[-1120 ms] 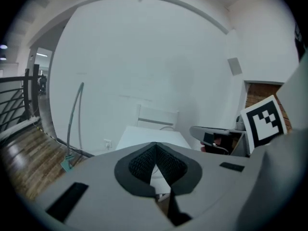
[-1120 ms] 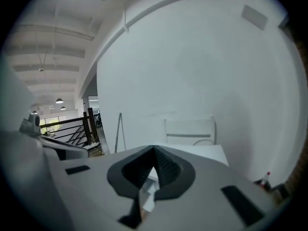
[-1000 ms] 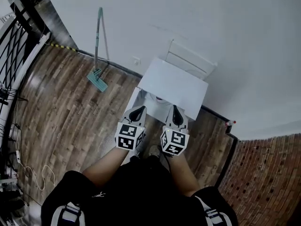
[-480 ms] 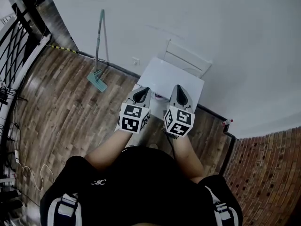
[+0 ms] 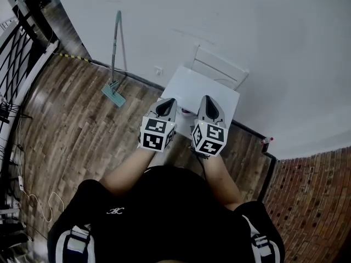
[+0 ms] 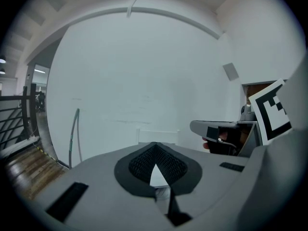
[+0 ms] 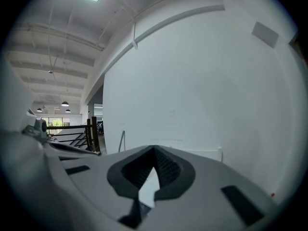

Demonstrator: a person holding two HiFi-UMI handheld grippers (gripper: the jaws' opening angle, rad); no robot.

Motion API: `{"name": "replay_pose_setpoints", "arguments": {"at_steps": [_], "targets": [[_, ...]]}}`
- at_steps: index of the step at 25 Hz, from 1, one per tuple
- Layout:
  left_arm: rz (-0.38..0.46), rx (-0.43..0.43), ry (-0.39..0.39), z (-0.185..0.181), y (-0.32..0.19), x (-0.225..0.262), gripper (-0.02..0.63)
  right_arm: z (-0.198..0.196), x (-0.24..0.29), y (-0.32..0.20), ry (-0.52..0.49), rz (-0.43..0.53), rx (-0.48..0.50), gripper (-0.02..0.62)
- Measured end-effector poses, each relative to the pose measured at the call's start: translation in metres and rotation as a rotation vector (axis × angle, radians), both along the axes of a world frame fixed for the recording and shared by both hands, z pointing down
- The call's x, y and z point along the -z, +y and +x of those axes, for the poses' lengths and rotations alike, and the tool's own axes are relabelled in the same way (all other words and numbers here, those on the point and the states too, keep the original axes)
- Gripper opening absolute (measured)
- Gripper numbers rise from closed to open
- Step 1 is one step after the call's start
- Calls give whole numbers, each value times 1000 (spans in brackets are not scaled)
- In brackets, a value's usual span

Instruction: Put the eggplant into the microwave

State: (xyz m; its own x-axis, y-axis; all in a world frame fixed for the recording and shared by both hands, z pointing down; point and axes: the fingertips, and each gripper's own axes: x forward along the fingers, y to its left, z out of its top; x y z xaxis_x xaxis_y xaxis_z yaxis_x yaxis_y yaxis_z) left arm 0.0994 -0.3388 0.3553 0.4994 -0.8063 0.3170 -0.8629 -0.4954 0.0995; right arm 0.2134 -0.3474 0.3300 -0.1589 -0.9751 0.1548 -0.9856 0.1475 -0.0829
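In the head view my left gripper (image 5: 166, 103) and right gripper (image 5: 209, 101) are held side by side over the near edge of a small white table (image 5: 222, 95) by the wall. Both pairs of jaws are shut with nothing between them, as the left gripper view (image 6: 154, 145) and the right gripper view (image 7: 154, 149) show. No eggplant shows in any view. A white slatted piece (image 5: 219, 69) stands behind the table against the wall. A small dark thing (image 5: 186, 113) on the table peeks out between the grippers, mostly hidden.
A green mop (image 5: 113, 64) leans on the white wall to the left. A black railing (image 5: 22, 43) runs along the far left. Wooden floor (image 5: 82, 130) surrounds the table. A brick surface (image 5: 312, 201) lies at the right, with a small red-capped object (image 5: 267, 141) nearby.
Both grippers have risen and moved forward over the table's near edge, staying side by side and shut. Over the last half second they have hardly moved.
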Motion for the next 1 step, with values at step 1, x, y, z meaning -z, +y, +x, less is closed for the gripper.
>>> {"name": "replay_pose_setpoints", "arguments": {"at_steps": [1], "targets": [[1,-1,0,-1,-2,0,-9,-1,0,-2,0,1,1,12]]}}
